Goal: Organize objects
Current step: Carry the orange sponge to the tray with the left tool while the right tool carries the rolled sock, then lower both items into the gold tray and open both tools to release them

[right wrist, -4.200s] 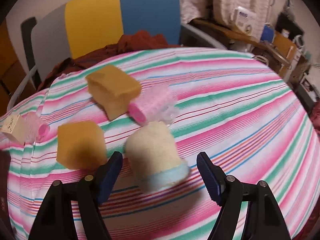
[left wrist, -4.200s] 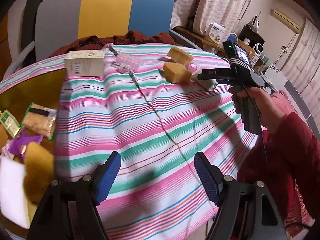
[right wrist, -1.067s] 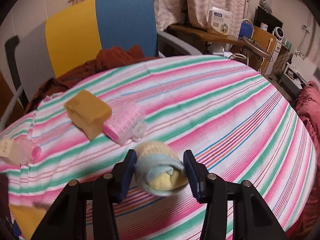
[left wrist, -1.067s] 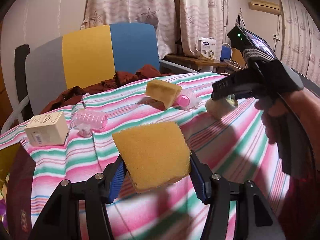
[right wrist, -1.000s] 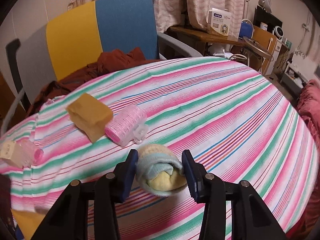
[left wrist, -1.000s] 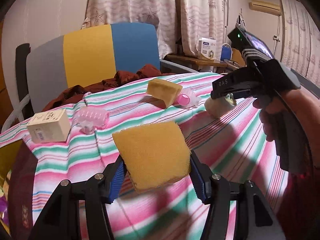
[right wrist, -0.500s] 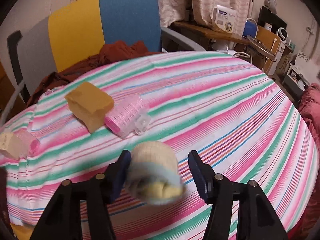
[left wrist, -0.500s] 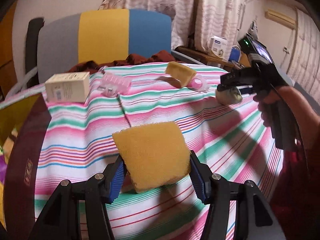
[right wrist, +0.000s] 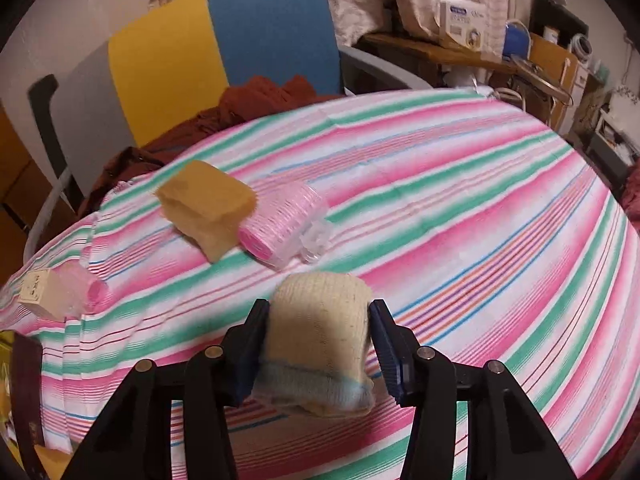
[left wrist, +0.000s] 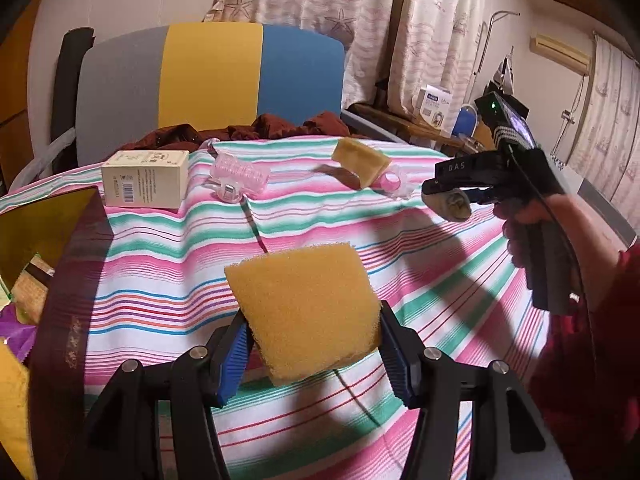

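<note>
Holding a sponge (left wrist: 304, 312) in my left hand-held gripper (left wrist: 312, 344), I fear the sock roll (right wrist: 320, 340), just squeezed by my right hand-held gripper (right wrist: 318, 348), slips onto the desk (right wrist: 480, 220).

The cloth (left wrist: 168, 280) has stripes of pink, green and white with thin blue and red lines. The sponge (left wrist: 304, 312) is yellow-orange. The rolled sock (right wrist: 320, 336) is cream with a light blue edge. The curler (right wrist: 280, 224) is pink. The chair back (left wrist: 208, 72) is grey, yellow and blue.
</note>
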